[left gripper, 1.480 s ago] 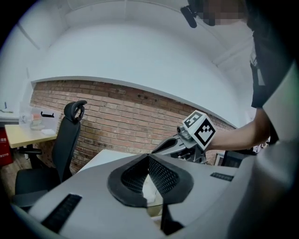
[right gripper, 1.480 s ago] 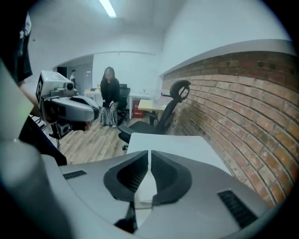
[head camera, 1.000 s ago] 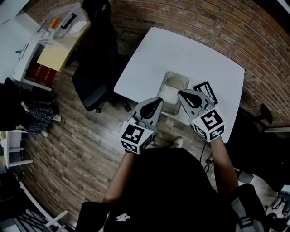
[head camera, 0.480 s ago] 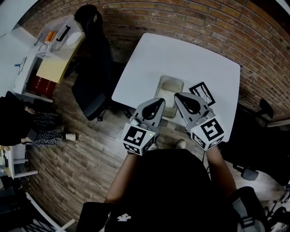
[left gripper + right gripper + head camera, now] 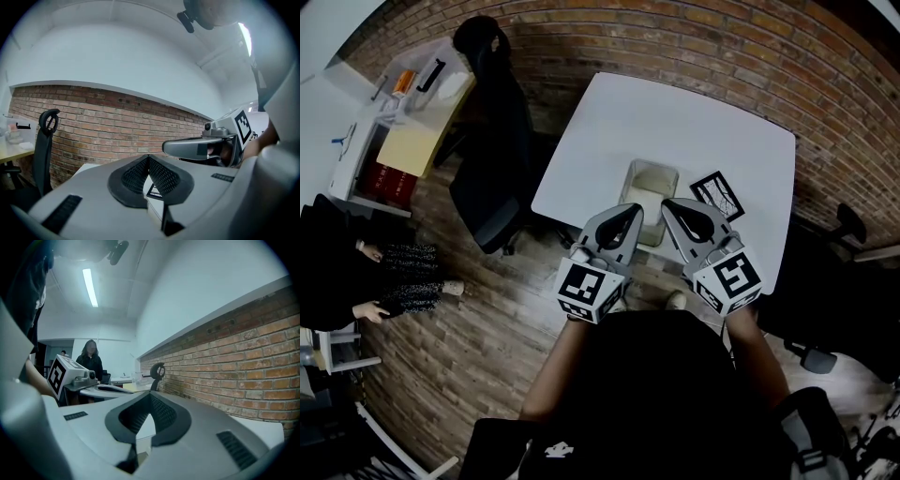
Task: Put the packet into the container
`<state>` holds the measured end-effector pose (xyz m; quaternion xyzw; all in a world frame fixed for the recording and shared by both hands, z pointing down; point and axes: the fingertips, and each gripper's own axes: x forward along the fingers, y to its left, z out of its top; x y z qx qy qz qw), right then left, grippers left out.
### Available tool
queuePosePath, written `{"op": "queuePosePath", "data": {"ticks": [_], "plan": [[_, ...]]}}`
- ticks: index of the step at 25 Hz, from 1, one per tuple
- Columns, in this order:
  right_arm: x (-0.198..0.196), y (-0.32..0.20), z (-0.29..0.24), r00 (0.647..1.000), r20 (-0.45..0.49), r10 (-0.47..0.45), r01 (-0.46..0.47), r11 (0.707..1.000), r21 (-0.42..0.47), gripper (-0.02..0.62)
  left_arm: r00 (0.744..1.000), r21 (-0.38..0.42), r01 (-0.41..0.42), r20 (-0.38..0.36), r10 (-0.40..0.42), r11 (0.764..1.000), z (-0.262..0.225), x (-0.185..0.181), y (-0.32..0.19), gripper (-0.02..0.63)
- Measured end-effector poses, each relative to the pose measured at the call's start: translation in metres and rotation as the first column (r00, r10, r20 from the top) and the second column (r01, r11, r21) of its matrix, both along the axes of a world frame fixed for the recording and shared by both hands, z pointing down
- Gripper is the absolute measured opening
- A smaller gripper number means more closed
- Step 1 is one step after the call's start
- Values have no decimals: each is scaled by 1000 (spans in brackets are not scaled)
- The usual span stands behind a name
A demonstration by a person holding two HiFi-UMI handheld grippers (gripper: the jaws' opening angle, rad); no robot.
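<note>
A clear rectangular container (image 5: 649, 192) stands on the white table (image 5: 675, 122) near its front edge. Just to its right lies the black-and-white packet (image 5: 716, 194), flat on the table. My left gripper (image 5: 630, 210) hovers over the container's near end. It is shut with nothing between its pads (image 5: 136, 176). My right gripper (image 5: 669, 203) is close beside it, just in front of the packet, also shut and empty (image 5: 150, 397). A sliver of the packet (image 5: 154, 191) shows under the left gripper's tips. Each gripper appears in the other's view.
A black office chair (image 5: 492, 141) stands off the table's left side. A desk with a yellow sheet and small items (image 5: 417, 112) is at the far left. A brick wall runs behind the table. A person stands in the background (image 5: 90, 361); another is at the left (image 5: 384, 295).
Both grippers stay shut, side by side at the table's near edge, and have drifted slightly left. The person on the floor at the left has shifted.
</note>
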<state>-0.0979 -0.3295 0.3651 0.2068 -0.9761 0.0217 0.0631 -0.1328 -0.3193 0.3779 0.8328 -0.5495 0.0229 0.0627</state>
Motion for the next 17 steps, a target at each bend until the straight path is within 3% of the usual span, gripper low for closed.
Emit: {"op": "queuePosePath", "data": {"ticks": [17], "plan": [[1,8,1,999,-45,-21,23,999,47,3,1000,-14,-1,-7,1,1000,6,8,-1,8]]}}
